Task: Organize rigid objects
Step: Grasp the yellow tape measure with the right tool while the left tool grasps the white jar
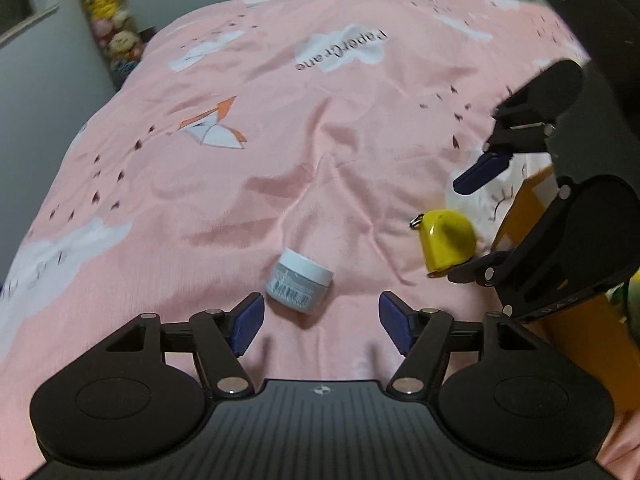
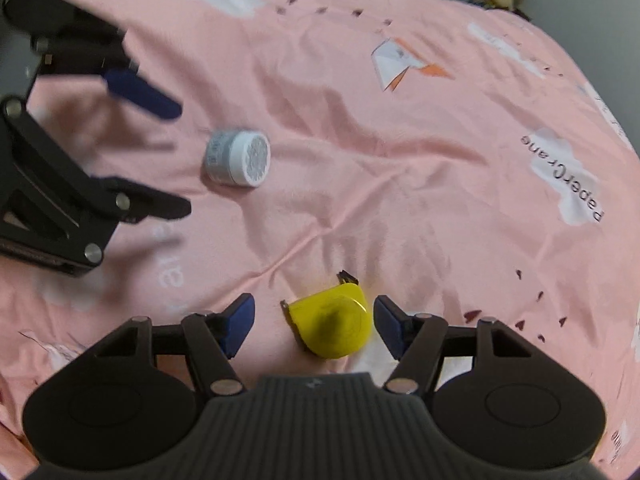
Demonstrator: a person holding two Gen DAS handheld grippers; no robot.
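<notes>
A small grey jar with a white lid [image 1: 299, 286] lies on its side on the pink bedsheet [image 1: 280, 140], just ahead of my open left gripper [image 1: 322, 322], between its blue pads without touching. The jar also shows in the right wrist view [image 2: 238, 157]. A yellow tape measure [image 2: 332, 322] lies between the open fingers of my right gripper [image 2: 314, 324], apart from both pads. The tape measure shows in the left wrist view [image 1: 446, 242], with the right gripper [image 1: 472, 224] open around it. The left gripper appears at the left of the right wrist view [image 2: 172, 156].
An orange box [image 1: 532, 208] and a white item with eyelash marks [image 1: 492, 196] lie behind the right gripper. A column of stuffed toys [image 1: 108, 12] stands by the grey wall at the bed's far corner. The sheet is wrinkled, with cloud and paper crane prints.
</notes>
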